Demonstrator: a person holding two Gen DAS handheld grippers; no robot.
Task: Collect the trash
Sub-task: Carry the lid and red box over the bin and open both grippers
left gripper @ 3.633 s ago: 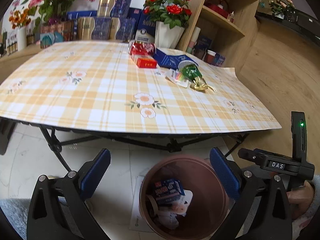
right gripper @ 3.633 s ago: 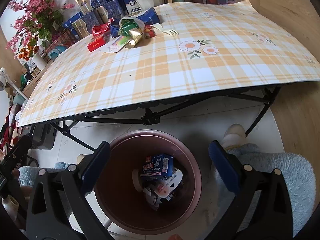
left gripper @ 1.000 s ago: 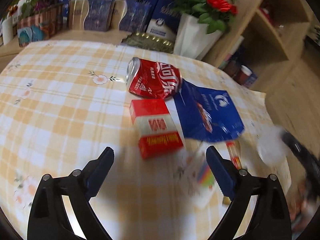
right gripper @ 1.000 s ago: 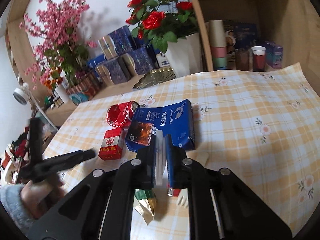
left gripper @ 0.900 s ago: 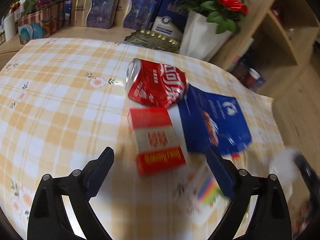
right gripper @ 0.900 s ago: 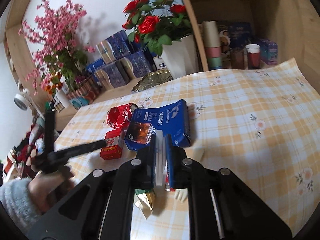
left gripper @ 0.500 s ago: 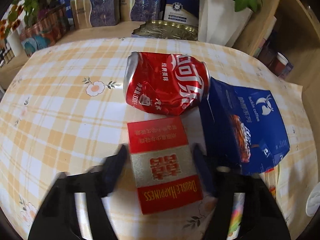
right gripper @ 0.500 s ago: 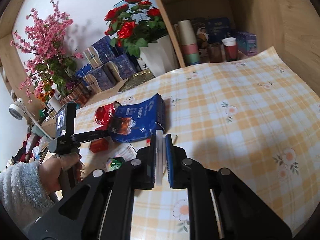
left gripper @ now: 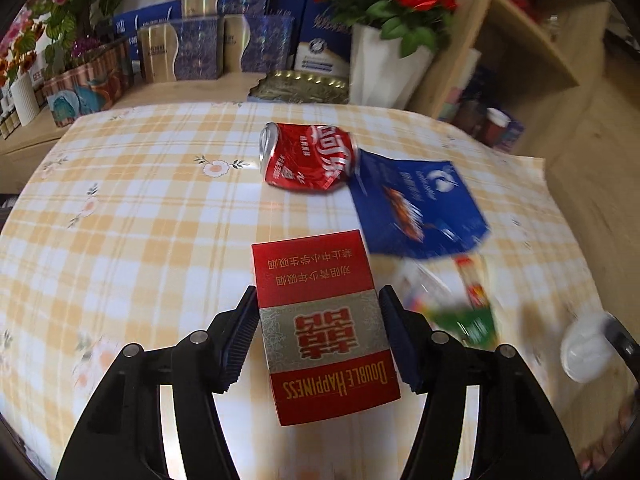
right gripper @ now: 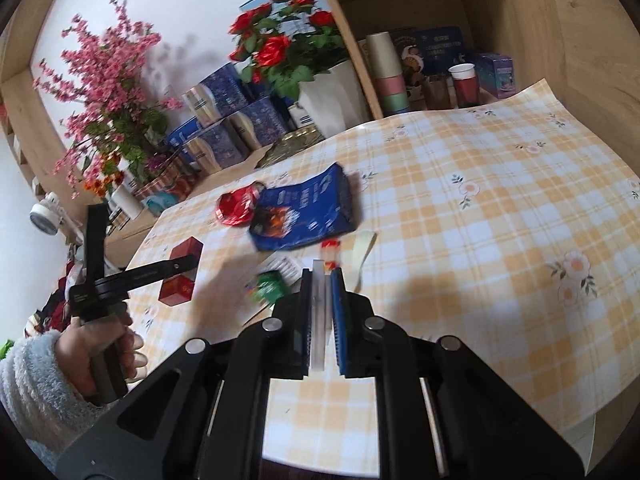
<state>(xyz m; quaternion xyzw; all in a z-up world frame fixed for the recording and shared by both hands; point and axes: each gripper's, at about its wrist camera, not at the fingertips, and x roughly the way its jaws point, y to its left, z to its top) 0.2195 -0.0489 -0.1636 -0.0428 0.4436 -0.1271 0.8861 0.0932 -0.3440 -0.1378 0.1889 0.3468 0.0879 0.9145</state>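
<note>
My left gripper point(left gripper: 316, 300) is shut on a red cigarette pack point(left gripper: 320, 312) marked Double Happiness and holds it above the checked tablecloth point(left gripper: 120, 220). A crushed red can point(left gripper: 306, 156) and a blue snack bag point(left gripper: 416, 204) lie beyond it. A green wrapper point(left gripper: 464, 320) lies to the right, blurred. In the right wrist view my right gripper point(right gripper: 322, 276) is shut on a thin white plastic piece point(right gripper: 318, 304) over the tablecloth. The left gripper with the pack point(right gripper: 182, 276) shows at the left there, the can point(right gripper: 236, 206), the bag point(right gripper: 304, 212) and the wrapper point(right gripper: 270, 286) ahead.
A white pot of red roses point(left gripper: 380, 68), blue and gold boxes point(left gripper: 208, 48) and a gold tray point(left gripper: 300, 88) stand behind the table. A wooden shelf point(right gripper: 432, 60) holds paper cups. A pale strip point(right gripper: 362, 250) and a small red-white wrapper point(right gripper: 330, 250) lie by the bag.
My left gripper has closed on the red cigarette pack and drawn it back from the can. My right gripper has pulled back, still shut on the white piece.
</note>
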